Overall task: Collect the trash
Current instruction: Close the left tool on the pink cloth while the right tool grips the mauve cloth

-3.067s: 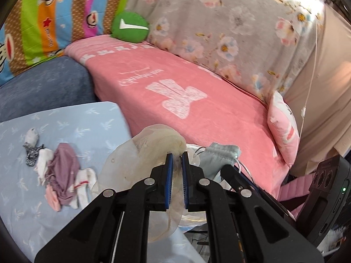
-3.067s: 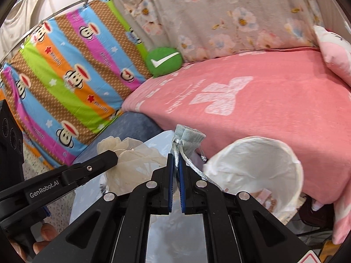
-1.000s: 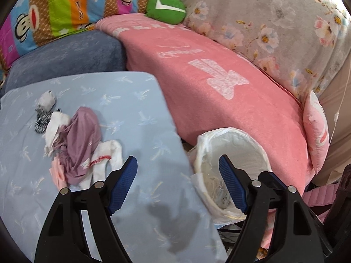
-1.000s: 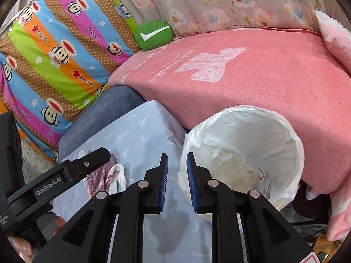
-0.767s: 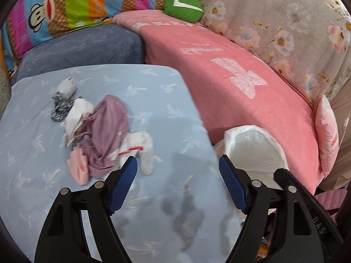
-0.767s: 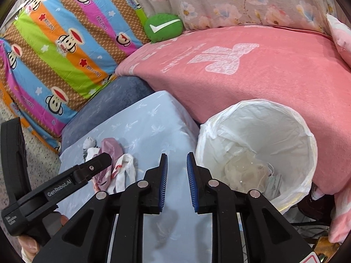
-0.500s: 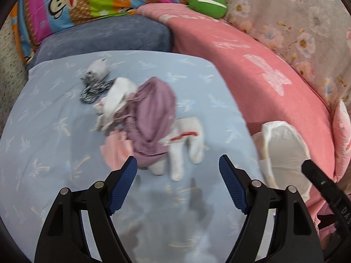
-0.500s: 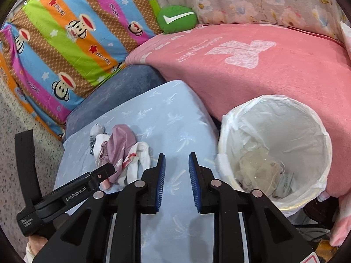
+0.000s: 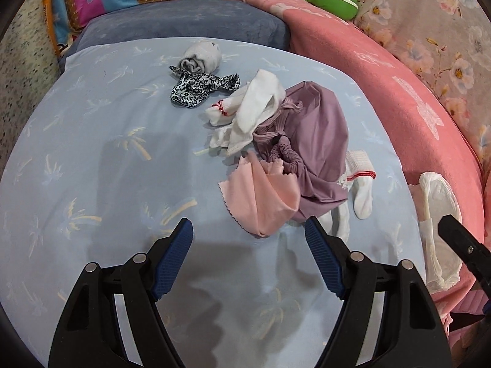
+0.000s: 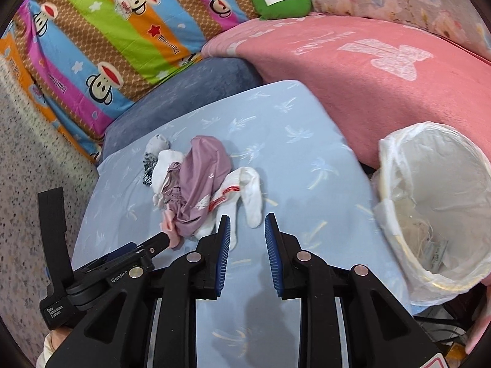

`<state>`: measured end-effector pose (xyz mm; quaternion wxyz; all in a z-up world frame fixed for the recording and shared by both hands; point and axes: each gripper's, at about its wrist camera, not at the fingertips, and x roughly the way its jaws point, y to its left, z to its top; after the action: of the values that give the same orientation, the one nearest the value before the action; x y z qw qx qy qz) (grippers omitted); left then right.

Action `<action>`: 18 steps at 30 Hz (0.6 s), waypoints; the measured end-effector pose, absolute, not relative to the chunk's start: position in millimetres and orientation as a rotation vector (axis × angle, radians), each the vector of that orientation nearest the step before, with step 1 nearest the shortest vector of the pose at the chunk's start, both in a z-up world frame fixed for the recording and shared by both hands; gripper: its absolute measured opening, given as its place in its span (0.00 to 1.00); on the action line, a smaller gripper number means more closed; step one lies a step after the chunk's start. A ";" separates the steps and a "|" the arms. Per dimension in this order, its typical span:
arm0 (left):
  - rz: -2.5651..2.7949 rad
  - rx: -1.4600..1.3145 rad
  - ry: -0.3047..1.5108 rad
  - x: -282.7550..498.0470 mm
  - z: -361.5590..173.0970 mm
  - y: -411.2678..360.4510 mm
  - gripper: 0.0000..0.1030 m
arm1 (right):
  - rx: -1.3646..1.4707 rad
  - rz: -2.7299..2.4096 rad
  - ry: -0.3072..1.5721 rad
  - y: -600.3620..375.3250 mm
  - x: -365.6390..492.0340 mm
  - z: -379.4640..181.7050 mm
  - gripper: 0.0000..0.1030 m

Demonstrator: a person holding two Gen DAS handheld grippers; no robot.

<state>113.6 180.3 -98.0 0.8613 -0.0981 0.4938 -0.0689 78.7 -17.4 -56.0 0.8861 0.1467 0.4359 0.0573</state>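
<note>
A heap of cloth scraps lies on the blue palm-print table (image 9: 92, 159): a purple cloth (image 9: 319, 135), a pink cloth (image 9: 260, 196), white socks (image 9: 254, 107), a leopard-print strip (image 9: 193, 89) and a grey sock ball (image 9: 202, 58). My left gripper (image 9: 248, 230) hangs wide open just short of the pink cloth, nothing between its fingers. My right gripper (image 10: 247, 224) is open by a narrow gap, near a white sock (image 10: 251, 196), touching nothing. The white-lined bin (image 10: 386, 156) stands right of the table with clear plastic trash (image 10: 429, 245) inside.
A pink-covered sofa (image 10: 353, 61) runs behind the table and bin, with a green cushion (image 10: 279, 0) and a striped monkey-print cover (image 10: 101, 30). A blue-grey cushion (image 9: 184, 27) borders the table's far edge. A finger (image 10: 153, 240) of the left gripper reaches into the right wrist view.
Three seconds ago each gripper was shut on a piece of trash near the bin. Both are now open and have swung left and down, from the bin to the cloth heap.
</note>
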 end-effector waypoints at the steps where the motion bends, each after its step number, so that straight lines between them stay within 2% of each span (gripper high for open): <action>1: -0.150 -0.208 1.040 116.2 -99.5 180.8 0.68 | 0.303 0.125 0.912 -13.0 83.0 -57.5 0.23; 9: -0.180 -0.258 1.103 134.2 -117.2 187.8 0.42 | 0.301 0.163 0.942 13.3 118.4 -65.4 0.23; 11: -0.194 -0.274 1.109 136.3 -117.1 191.9 0.29 | 0.295 0.167 0.950 20.0 127.3 -67.9 0.23; 14: -0.214 -0.308 1.117 138.7 -117.6 198.5 0.17 | 0.298 0.181 0.967 30.6 142.1 -73.4 0.24; 18: -0.227 -0.312 1.117 138.1 -117.2 202.8 0.09 | 0.279 0.192 0.994 45.4 159.1 -83.7 0.24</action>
<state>138.1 202.8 -117.2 0.8303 -0.1472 0.5267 -0.1070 159.1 45.4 -83.7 0.8653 0.1332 0.4744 0.0919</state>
